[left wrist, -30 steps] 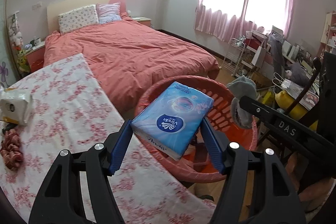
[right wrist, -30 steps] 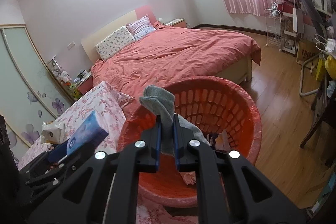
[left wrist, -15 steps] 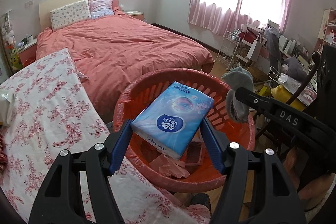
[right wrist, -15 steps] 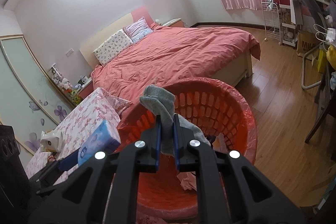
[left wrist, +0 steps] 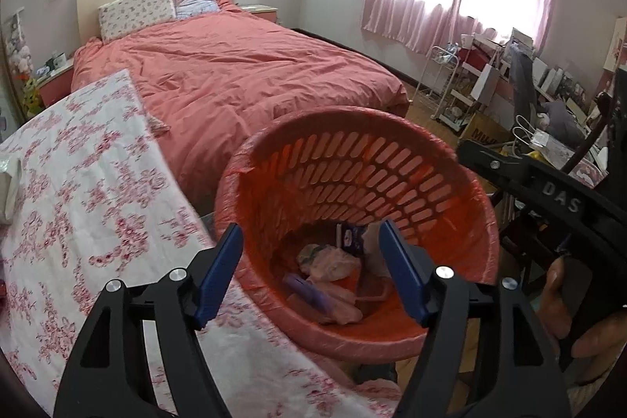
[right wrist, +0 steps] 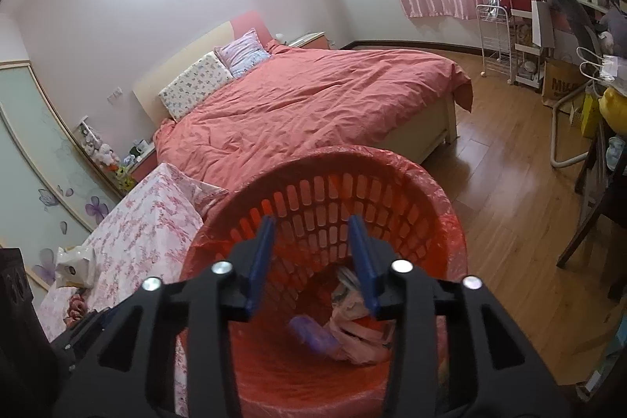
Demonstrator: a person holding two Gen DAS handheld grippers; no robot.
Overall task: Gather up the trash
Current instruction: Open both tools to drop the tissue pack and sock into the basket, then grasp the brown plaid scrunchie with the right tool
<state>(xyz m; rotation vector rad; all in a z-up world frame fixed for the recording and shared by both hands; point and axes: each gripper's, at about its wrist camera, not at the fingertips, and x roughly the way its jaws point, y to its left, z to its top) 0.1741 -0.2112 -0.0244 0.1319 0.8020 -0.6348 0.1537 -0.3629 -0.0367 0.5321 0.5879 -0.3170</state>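
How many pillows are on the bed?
2. A floral white pillow lies at the head of the bed, on the left; a pale lilac pillow lies right beside it. None seem hidden.

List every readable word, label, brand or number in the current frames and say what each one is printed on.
"DAS": raised letters on the black arm of the right tongs, seen from the left wrist.
"MI...": dark letters on the brown cardboard box by the white rack; the rest is cut off.
Blue-and-white packet in the red basket: print too small to read.
White pack on the floral cloth: round dark mark, unreadable.
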